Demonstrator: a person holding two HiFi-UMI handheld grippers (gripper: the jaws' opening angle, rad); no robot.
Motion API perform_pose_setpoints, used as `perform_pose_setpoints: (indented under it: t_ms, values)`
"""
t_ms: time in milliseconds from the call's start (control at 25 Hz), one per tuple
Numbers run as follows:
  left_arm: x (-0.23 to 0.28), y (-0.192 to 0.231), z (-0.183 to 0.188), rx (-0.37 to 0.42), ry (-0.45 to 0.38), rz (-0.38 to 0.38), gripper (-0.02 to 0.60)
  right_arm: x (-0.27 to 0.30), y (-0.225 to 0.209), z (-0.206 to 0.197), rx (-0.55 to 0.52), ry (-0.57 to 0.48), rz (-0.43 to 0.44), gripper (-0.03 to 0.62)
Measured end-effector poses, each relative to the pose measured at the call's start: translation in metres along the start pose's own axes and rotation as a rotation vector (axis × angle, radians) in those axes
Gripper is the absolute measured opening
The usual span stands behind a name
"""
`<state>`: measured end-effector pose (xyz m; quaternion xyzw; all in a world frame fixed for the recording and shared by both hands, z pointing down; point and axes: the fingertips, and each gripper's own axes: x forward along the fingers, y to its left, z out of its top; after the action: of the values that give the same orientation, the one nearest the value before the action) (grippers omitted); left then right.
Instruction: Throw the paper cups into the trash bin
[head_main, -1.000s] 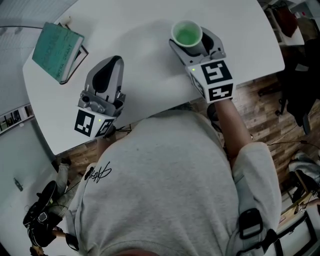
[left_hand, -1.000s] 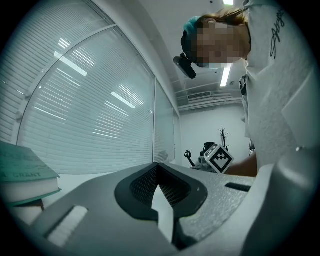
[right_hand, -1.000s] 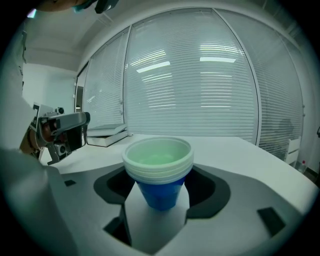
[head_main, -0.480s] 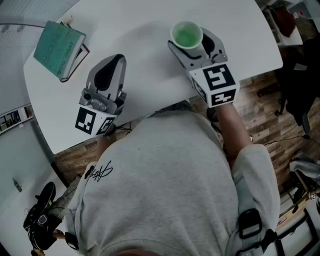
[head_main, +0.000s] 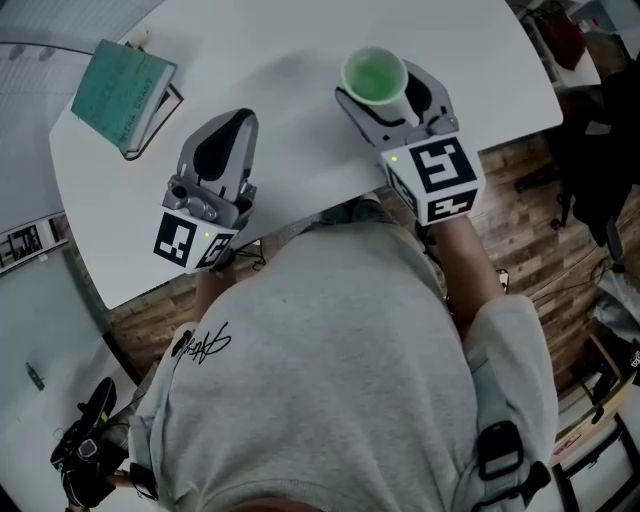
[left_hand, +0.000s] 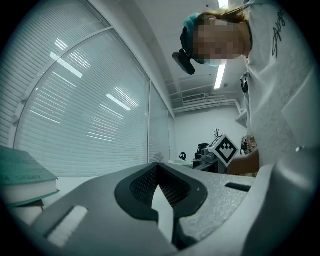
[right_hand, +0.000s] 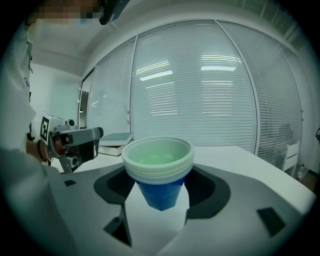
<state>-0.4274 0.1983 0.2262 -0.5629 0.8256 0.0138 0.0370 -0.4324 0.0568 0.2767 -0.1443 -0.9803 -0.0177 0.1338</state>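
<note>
While one teal book (head_main: 125, 85) lies on the white counter (head_main: 290, 60) well out to the left of its jaws, the left gripper (head_main: 232, 125) is held low over the surface, pointing forward, jaw tips met with nothing between them. The right gripper (head_main: 390, 95), also pointing forward, has its jaws clamped on the blue base of one nested stack of paper cups (right_hand: 159, 167), which stands upright between them with at least three rims showing.

Head cam: above the person, facing steeply down over the torso (head_main: 330, 380) onto the tabletop (head_main: 300, 40). It frames the left hand-held gripper (head_main: 232, 125) and the right hand-held gripper (head_main: 383, 84).
Gripper cams: low, close behind their own jaws, facing the blinds (right_hand: 200, 90); each sees the other gripper.
Book (head_main: 125, 95) is in all three views.
</note>
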Motion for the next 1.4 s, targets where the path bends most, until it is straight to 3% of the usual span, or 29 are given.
perform_pose_setpoints:
  t_ms: [920,1400]
  values:
    - [-0.016,-0.011,-0.003,-0.006,-0.025,-0.122,-0.003,-0.021,0.044,0.014,0.012,-0.084,-0.044,0.307]
    - [0.005,-0.035,-0.004,0.005,-0.027,-0.179,-0.003,-0.056,0.029,0.018,0.030,-0.121,-0.090,0.307]
